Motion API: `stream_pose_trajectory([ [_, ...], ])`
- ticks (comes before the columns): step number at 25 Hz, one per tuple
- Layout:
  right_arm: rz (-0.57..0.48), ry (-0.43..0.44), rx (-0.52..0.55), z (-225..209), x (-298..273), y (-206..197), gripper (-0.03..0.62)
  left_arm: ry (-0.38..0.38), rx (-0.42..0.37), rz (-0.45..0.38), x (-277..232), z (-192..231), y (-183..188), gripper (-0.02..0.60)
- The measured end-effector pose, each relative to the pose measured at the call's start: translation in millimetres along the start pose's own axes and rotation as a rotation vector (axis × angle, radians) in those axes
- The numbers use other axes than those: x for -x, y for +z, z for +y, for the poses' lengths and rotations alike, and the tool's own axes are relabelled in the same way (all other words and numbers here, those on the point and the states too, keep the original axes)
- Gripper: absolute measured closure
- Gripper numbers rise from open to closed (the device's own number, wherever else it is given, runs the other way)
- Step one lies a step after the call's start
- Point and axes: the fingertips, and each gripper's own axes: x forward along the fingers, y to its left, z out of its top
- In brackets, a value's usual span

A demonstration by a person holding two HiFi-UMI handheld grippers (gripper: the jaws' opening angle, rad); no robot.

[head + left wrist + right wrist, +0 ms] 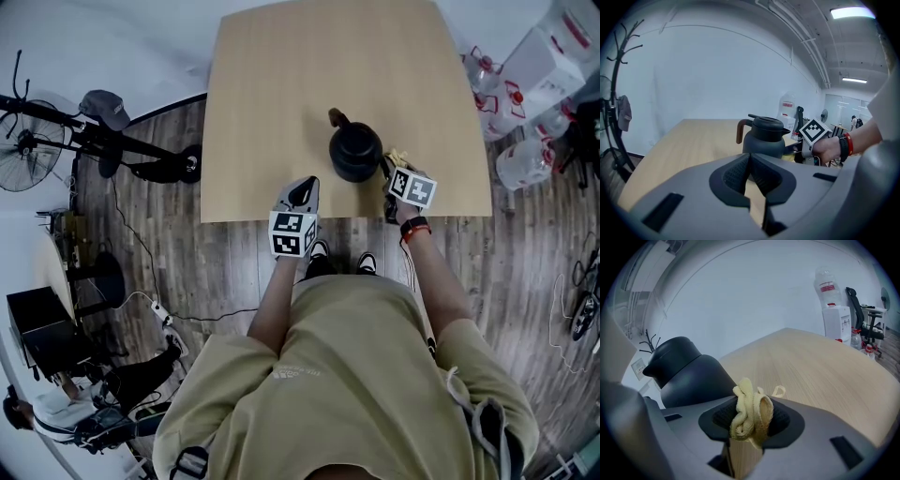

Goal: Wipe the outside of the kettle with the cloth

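A dark kettle [354, 150] with a brown handle stands upright near the front of the wooden table [281, 103]. In the left gripper view the kettle [763, 137] is just ahead of my left gripper [750, 174], whose jaws are shut with nothing between them. My left gripper [300, 195] hovers at the table's front edge, left of the kettle. My right gripper [751, 420] is shut on a bunched yellow cloth [751, 414]. The kettle [689, 376] is close on that gripper's left. In the head view the right gripper [392, 173] and cloth [396, 157] sit right beside the kettle.
A water dispenser [838, 320] and an office chair [862, 312] stand past the table's far side. Large water bottles [525, 159] lie on the floor at right. A fan [28, 141] and a coat stand [618, 93] are at left. A seated person [66, 412] is at lower left.
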Motion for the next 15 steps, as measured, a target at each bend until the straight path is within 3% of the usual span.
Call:
stream_pose_trajectory([
  [6, -0.021, -0.013, -0.051, -1, 17, -15, 0.431, -0.016, -0.005, -0.014, 5, 0, 0, 0.557],
  [15, 0.039, 0.047, -0.170, 46, 40, -85, 0.431, -0.031, 0.002, -0.017, 19, 15, -7, 0.557],
])
